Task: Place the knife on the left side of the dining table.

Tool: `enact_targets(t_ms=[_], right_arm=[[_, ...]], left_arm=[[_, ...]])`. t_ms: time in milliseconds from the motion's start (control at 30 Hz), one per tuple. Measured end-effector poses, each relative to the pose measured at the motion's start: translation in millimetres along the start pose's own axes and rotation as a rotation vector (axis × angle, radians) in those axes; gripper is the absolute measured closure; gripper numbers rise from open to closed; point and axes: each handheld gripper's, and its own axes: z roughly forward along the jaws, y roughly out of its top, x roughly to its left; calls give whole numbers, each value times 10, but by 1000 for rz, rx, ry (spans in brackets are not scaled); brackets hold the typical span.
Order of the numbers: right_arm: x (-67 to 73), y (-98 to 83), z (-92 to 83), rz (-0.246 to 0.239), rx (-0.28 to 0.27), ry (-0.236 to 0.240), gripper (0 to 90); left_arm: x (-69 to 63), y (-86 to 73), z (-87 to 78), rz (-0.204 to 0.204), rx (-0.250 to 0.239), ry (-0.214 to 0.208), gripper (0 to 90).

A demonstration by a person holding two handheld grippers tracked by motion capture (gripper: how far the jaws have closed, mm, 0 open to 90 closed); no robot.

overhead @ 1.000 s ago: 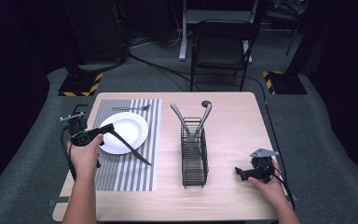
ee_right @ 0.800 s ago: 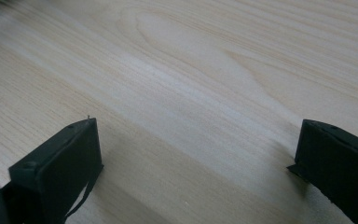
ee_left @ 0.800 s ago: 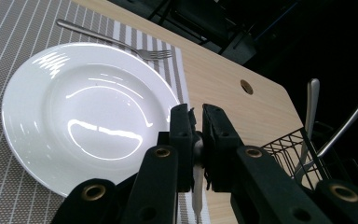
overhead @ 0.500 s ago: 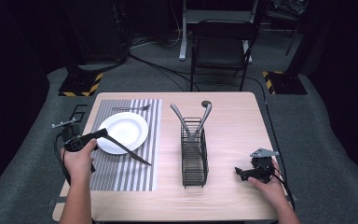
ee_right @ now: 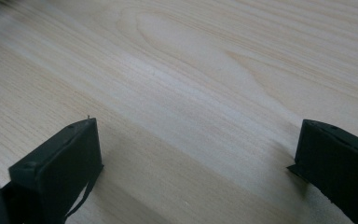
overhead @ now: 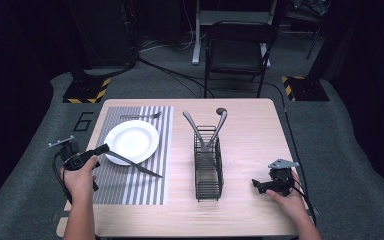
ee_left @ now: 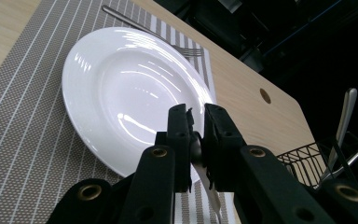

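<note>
A: Which step is this?

B: Laying a place setting, I'd judge. The left claw (ee_left: 195, 135) is clamped on the knife (overhead: 135, 165), whose blade slants over the striped placemat (overhead: 130, 190) just beside the white plate (overhead: 131, 141), near the worktop's (overhead: 245, 210) left edge.

A: Next?

B: Probably lower it flat beside the plate, then release. The right claw (ee_right: 196, 158) rests wide apart, empty, near the right edge.

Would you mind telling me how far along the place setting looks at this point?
Done: plate and fork sit on the striped placemat. In hand: the left gripper clamps the knife beside the plate. Left: two utensils in the wire caddy; the right gripper rests open.
</note>
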Motion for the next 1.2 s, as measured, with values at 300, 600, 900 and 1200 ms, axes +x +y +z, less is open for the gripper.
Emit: enact_targets(t_ms=[300,600,900,1200], right_arm=[[0,0,0,0,0,0,0],[-1,0,0,-1,-1,-2,0],[-1,-1,0,-2,-2,-2,0],[0,0,0,0,-1,0,0]], left_arm=[[211,-90,-32,-30,8,7,795],[433,-207,-46,-68,17,6,780],[591,-304,-12,-93,22,22,767],[721,-380,23,-110,32,18,754]])
